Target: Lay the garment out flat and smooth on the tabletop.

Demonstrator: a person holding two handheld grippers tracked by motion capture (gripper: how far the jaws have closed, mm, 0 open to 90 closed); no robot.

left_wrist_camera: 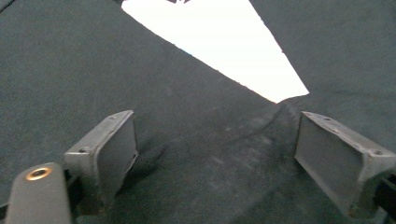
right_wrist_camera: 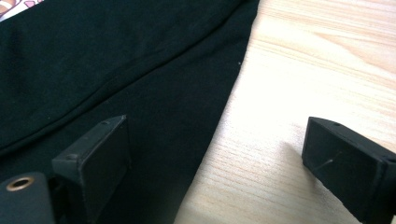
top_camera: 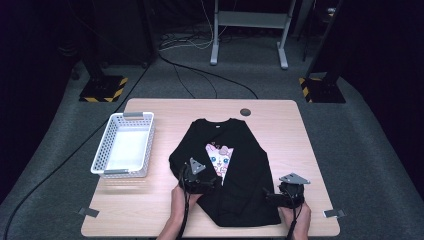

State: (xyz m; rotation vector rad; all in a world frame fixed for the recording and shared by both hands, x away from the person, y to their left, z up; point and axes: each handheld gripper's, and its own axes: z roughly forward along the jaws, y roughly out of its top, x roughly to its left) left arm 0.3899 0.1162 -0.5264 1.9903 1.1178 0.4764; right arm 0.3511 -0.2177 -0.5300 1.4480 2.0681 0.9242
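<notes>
Both forearms came in from the near side of the table, each hand closed around the body of its own tool. The left gripper [top_camera: 209, 183] was low and pointed forward and a little to the right, with the grey three-cornered plate on its top. In the left gripper view its jaws stood wide apart, and nothing was pressed between the pads [left_wrist_camera: 116, 154]. The right gripper [top_camera: 272, 198] was near the right hand [top_camera: 296, 214] and pointed to the left, also low. Its jaws were spread wide too (the pads touched nothing on their inner faces). A cable trailed back from each gripper along the wrist.
</notes>
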